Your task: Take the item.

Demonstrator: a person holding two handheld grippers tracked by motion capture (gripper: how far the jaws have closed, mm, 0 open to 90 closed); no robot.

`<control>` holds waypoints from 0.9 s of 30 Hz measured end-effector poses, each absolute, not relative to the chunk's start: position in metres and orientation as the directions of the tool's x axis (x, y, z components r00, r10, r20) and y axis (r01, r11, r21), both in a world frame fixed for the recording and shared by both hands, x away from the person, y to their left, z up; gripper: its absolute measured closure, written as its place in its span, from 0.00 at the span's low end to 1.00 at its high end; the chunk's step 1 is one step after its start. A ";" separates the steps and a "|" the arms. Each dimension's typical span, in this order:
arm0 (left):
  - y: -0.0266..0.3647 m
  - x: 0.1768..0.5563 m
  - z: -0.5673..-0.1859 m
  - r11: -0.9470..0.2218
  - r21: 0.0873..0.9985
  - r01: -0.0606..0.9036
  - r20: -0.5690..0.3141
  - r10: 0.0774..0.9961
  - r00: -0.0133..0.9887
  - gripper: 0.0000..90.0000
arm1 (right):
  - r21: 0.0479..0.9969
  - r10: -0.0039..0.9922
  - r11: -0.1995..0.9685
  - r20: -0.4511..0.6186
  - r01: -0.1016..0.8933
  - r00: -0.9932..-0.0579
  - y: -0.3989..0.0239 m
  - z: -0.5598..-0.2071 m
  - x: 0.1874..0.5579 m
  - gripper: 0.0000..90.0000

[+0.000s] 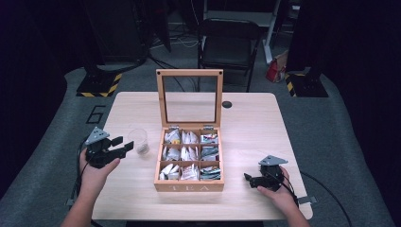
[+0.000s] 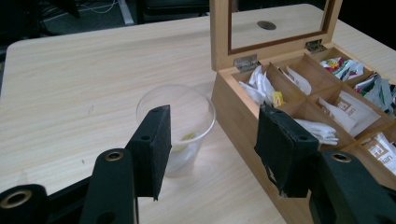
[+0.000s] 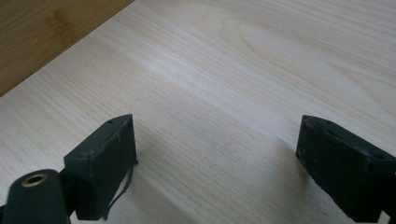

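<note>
A clear plastic cup (image 1: 138, 141) (image 2: 176, 126) stands on the light wooden table (image 1: 250, 127), left of a wooden tea box (image 1: 189, 187) (image 2: 238, 112). Something small and yellowish lies at the cup's bottom. The box's glass-paned lid (image 1: 190, 97) stands upright, and its compartments hold several tea bags (image 2: 348, 109). My left gripper (image 1: 124, 144) (image 2: 212, 135) is open just short of the cup, nothing between its pads. My right gripper (image 1: 249, 178) (image 3: 215, 144) rests open over bare table to the right of the box, whose wall (image 3: 46, 32) shows at upper left.
A black round plug (image 1: 227, 104) sits in the table behind the box. A black chair (image 1: 228, 45) and a red bag (image 1: 274, 71) stand on the floor beyond the far edge. Bare table lies left of the cup and right of the box.
</note>
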State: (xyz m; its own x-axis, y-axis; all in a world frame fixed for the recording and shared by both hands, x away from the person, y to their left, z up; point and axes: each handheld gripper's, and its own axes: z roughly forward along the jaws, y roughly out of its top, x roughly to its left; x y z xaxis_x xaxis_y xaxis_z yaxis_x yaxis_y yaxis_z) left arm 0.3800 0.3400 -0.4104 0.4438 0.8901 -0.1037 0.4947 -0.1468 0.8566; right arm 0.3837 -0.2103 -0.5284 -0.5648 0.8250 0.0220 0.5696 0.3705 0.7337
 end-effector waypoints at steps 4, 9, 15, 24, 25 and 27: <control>0.342 0.375 -0.419 -0.132 0.855 0.501 -0.115 0.894 0.433 0.50 | 0.733 0.825 0.371 0.022 0.570 -0.565 -0.210 -0.528 0.384 0.13; 0.344 0.371 -0.429 -0.113 0.853 0.510 -0.129 0.900 0.416 0.48 | 0.733 0.825 0.371 0.022 0.570 -0.565 -0.210 -0.528 0.384 0.13; 0.346 0.364 -0.444 -0.100 0.846 0.523 -0.145 0.902 0.407 0.44 | 0.733 0.825 0.371 0.022 0.570 -0.565 -0.210 -0.528 0.384 0.13; 0.351 0.362 -0.463 -0.100 0.831 0.547 -0.150 0.907 0.394 0.44 | 0.733 0.825 0.371 0.022 0.570 -0.565 -0.210 -0.528 0.384 0.13; 0.352 0.363 -0.465 -0.099 0.832 0.546 -0.149 0.908 0.392 0.44 | 0.733 0.825 0.371 0.022 0.570 -0.565 -0.210 -0.528 0.384 0.13; 0.353 0.363 -0.468 -0.110 0.830 0.547 -0.138 0.910 0.391 0.44 | 0.733 0.825 0.371 0.022 0.570 -0.565 -0.210 -0.528 0.384 0.13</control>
